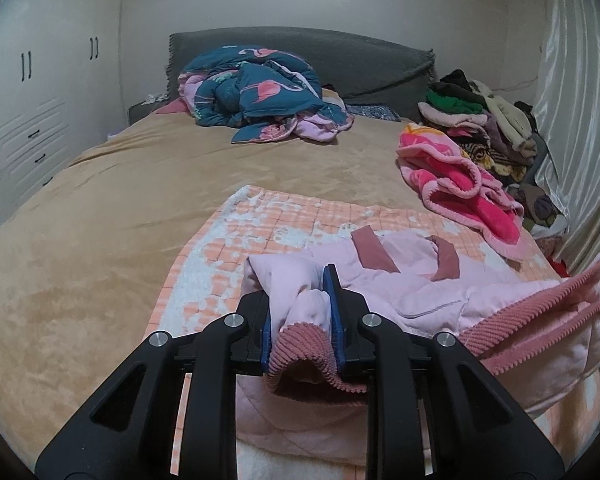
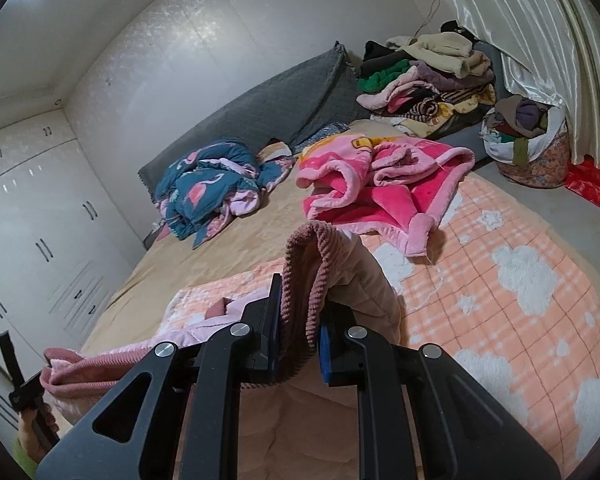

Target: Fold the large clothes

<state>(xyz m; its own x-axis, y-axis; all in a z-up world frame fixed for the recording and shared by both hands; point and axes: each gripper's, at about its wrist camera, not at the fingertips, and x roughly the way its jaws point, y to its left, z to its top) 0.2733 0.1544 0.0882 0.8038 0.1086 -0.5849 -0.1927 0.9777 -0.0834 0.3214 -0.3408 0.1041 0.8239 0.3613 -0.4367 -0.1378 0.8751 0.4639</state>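
A light pink quilted jacket (image 1: 428, 292) with dusty-rose ribbed hem and collar lies on an orange checked blanket (image 1: 236, 240) at the near end of the bed. My left gripper (image 1: 300, 320) is shut on the jacket's ribbed hem at its left corner. My right gripper (image 2: 300, 320) is shut on the ribbed hem of the jacket (image 2: 340, 280) at the other corner and holds it raised. The hem (image 2: 112, 360) stretches between the two grippers. The left gripper's handle (image 2: 24, 392) shows at the lower left of the right wrist view.
A tan bed cover (image 1: 100, 220) spans the bed. A teal flamingo quilt (image 1: 256, 92) lies bunched by the grey headboard (image 1: 340, 56). A bright pink blanket (image 1: 460, 184) lies right. A pile of clothes (image 2: 428, 80), a full bag (image 2: 528, 140) and curtains (image 2: 540, 32) stand far right. Wardrobes (image 1: 32, 100) stand left.
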